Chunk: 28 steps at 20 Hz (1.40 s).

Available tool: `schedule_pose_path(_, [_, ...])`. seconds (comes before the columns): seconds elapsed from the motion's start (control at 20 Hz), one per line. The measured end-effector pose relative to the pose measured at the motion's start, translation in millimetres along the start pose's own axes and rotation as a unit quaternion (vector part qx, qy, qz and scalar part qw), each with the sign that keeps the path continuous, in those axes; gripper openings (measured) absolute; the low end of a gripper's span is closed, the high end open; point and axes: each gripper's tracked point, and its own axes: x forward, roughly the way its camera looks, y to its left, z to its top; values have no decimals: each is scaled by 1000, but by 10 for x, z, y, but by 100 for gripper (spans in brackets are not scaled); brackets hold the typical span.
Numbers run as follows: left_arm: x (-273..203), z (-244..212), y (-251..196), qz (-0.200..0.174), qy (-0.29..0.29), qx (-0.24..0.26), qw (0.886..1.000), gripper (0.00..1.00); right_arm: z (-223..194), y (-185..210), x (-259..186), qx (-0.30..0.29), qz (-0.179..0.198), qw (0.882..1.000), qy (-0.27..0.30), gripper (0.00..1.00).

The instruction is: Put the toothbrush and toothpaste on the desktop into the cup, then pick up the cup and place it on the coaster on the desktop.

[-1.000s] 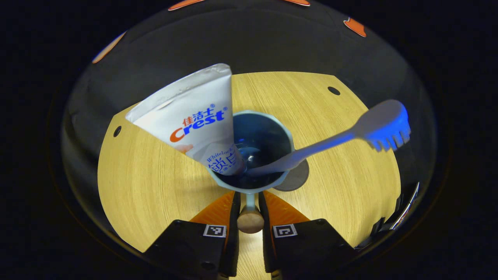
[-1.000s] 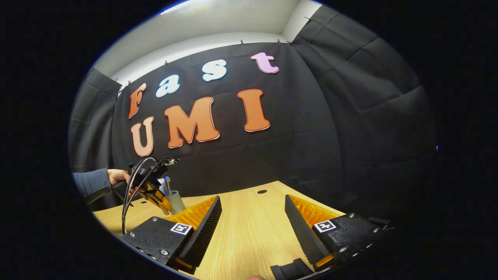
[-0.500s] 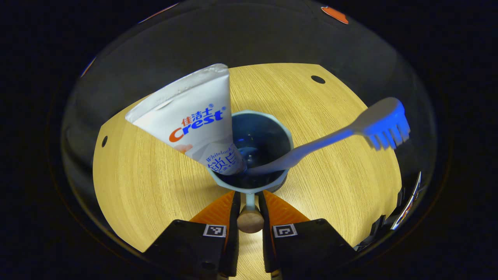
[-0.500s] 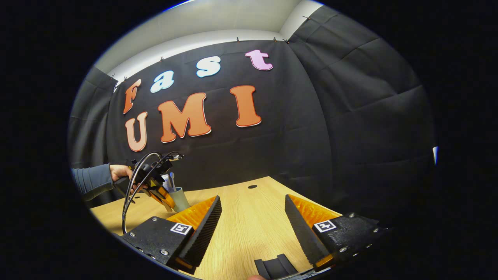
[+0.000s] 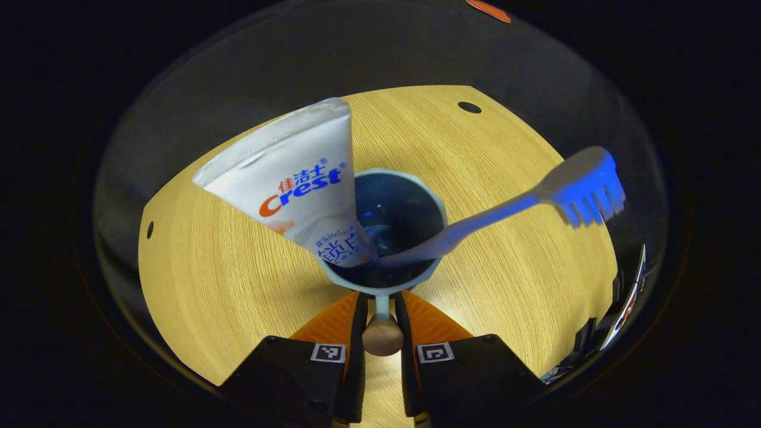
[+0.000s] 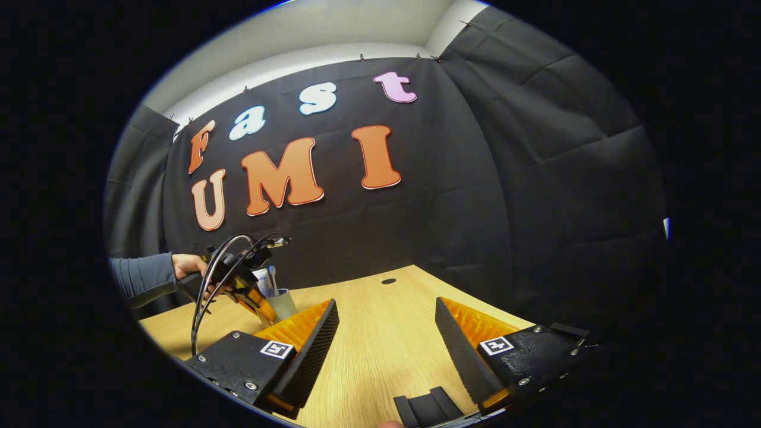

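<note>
In the left gripper view I look straight down into a pale blue cup (image 5: 410, 205). A white toothpaste tube (image 5: 291, 181) leans out to its left, and a toothbrush (image 5: 571, 189) with blue bristles sticks out to its right. My left gripper (image 5: 380, 300) is shut on the cup's thin handle, which ends in a wooden knob (image 5: 382, 337). The cup hides whatever lies under it. In the right gripper view, my right gripper (image 6: 386, 303) is open over bare wood, and the left gripper (image 6: 250, 291) with the cup (image 6: 285, 303) is small at the far left.
The wooden table (image 5: 238, 285) has small dark holes (image 5: 469, 107) near its far edge, with black cloth beyond it. A hand and grey sleeve (image 6: 145, 276) hold the left gripper. A dark slotted part (image 6: 428, 407) lies at the near table edge.
A dark round coaster showed beside the cup's lower right; the cup has moved over it and now covers it. Seen from the right gripper, the left gripper and cup sank and shifted right.
</note>
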Motion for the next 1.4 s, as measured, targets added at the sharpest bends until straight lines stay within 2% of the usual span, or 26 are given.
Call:
schedule_pose_path(0.05, [23, 0, -23, -4, -2, 2, 1000, 29, -14, 26, 9, 0, 2, 1000, 2, 98])
schedule_pose_path(0.15, [-88, -48, -20, -13, -15, 9, 1000, 36, -1, 81, 37, -1, 5, 1000, 2, 98])
schedule_pose_path(0.2, [-181, -39, 33, -14, -22, 14, 1000, 58, -4, 107, 41, 0, 8, 1000, 3, 98])
schedule_pose_path(0.35, [-368, -49, 75, -4, -37, 47, 998, 73, -37, 247, 82, 4, 16, 1000, 19, 98])
schedule_pose_path(0.5, [-560, -108, 7, -9, -65, 78, 995, 86, -120, 356, 169, -6, 25, 999, 24, 98])
schedule_pose_path(0.55, [-547, -157, -3, -7, -71, 86, 994, 88, -103, 414, 180, -12, 27, 999, 24, 98])
schedule_pose_path(0.65, [-688, -224, -33, 14, -93, 110, 990, 99, -57, 582, 199, -22, 37, 999, 23, 98])
schedule_pose_path(0.8, [-861, -221, -39, 45, -125, 123, 983, 100, -8, 823, 186, -35, 54, 998, 17, 98])
schedule_pose_path(1.0, [-975, -192, 57, 65, -172, 98, 978, 100, -12, 1160, 232, -50, 73, 996, 19, 98])
schedule_pose_path(1.05, [-1028, -161, 72, 75, -190, 95, 974, 100, -13, 1250, 245, -52, 79, 995, 20, 98])
schedule_pose_path(1.1, [-1091, -165, 59, 88, -207, 91, 970, 100, 143, 1578, 139, -53, 86, 995, 21, 98])
schedule_pose_path(1.25, [-1205, -181, 80, 110, -256, 59, 959, 100, 120, 1878, 193, -58, 106, 992, 22, 98])
schedule_pose_path(1.4, [-1304, -164, 171, 155, -311, 33, 937, 100, 102, 2194, 245, -72, 124, 989, 21, 98])
